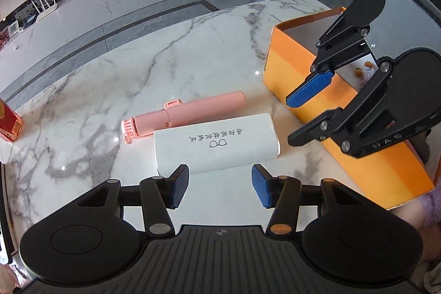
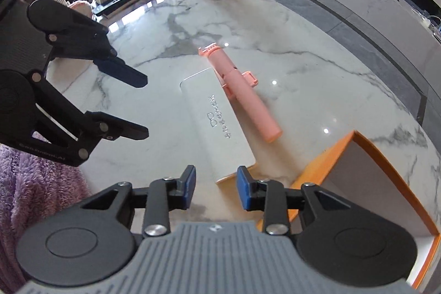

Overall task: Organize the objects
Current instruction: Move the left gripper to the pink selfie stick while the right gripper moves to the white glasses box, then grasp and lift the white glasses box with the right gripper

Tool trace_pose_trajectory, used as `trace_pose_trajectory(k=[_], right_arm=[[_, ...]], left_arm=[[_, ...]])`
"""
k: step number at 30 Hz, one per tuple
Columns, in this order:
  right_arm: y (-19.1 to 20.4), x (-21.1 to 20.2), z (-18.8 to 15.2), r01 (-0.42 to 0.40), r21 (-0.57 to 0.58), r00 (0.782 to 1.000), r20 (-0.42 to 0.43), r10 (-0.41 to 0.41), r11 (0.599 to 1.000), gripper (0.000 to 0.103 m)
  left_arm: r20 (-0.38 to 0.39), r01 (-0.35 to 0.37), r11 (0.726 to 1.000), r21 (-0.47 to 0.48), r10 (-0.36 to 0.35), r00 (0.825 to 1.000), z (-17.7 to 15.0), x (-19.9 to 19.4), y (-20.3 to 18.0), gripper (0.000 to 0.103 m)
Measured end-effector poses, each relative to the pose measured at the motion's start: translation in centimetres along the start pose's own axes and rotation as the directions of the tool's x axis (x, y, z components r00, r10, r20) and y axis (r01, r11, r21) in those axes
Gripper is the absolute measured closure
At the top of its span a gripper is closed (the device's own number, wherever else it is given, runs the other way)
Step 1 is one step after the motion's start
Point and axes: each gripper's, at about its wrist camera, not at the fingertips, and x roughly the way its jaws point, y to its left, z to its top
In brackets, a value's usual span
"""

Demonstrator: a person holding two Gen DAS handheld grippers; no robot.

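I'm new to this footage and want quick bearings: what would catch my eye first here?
The orange box at the right of the marble table stands out first, open-topped with small items inside. Next, the white glasses case lies flat mid-table with the pink selfie stick right behind it. The left gripper and right gripper both hover open near the case.

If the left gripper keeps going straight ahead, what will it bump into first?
Probably the white case: it lies right ahead of the open left gripper. The pink stick lies just behind it. Height is hard to judge.
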Motion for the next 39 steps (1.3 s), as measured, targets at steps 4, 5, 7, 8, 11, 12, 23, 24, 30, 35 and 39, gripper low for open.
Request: trace_pose_trajectory(k=[4,5,7,8,11,12,23,24,30,35,39], right_arm=[[0.4,3.0,1.8,-0.01,-0.077,1.0,-0.03,0.008,0.997,0.056],[0.4,3.7,2.2,-0.01,-0.096,0.999,-0.037,0.007,0.995,0.049],[0.5,4.9,2.9,-0.008,-0.141,0.999,-0.055,0.0,0.99,0.044],[0.6,5.6,3.2,-0.006,-0.168,0.998,-0.064,-0.005,0.986,0.044],[0.7,7.4,4.1,-0.014,-0.237,0.996,-0.09,-0.008,0.971,0.042],[0.8,7.9,4.4,-0.019,-0.256,0.995,-0.099,-0.006,0.966,0.041],[0.7,11.2,6.3,-0.077,-0.266,0.99,-0.137,0.041,0.961,0.037],[0.8,11.4,6.3,-0.078,-0.261,0.989,-0.138,0.043,0.962,0.037],[1.0,12.1,6.0,-0.082,-0.248,0.989,-0.143,0.047,0.965,0.039],[1.0,10.9,5.6,-0.077,-0.227,0.989,-0.138,0.046,0.971,0.04],[0.3,9.1,5.3,-0.061,-0.207,0.99,-0.138,0.032,0.976,0.04]], left_arm=[[0.008,0.012,0.999,-0.052,-0.011,1.0,0.2,2.2,2.6,0.043],[0.009,0.014,0.998,-0.064,-0.014,1.0,0.3,2.7,3.3,0.043],[0.001,0.021,0.998,-0.067,-0.021,1.0,0.4,3.4,4.1,0.043],[-0.001,0.027,0.998,-0.056,-0.027,1.0,0.4,3.7,4.4,0.043],[-0.016,0.04,0.999,-0.001,-0.04,0.999,0.4,4.2,4.7,0.043],[-0.025,0.042,0.999,0.02,-0.042,0.999,0.4,4.5,4.8,0.043],[-0.062,0.047,0.996,0.081,-0.042,0.997,-0.2,5.5,5.9,0.043],[-0.068,0.046,0.995,0.087,-0.04,0.997,-0.2,5.5,5.9,0.042],[-0.09,0.038,0.993,0.11,-0.028,0.996,0.1,5.4,5.7,0.042],[-0.07,0.03,0.992,0.126,-0.021,0.997,0.4,4.8,5.5,0.039],[-0.046,0.017,0.984,0.18,-0.009,0.999,0.9,3.4,4.7,0.039]])
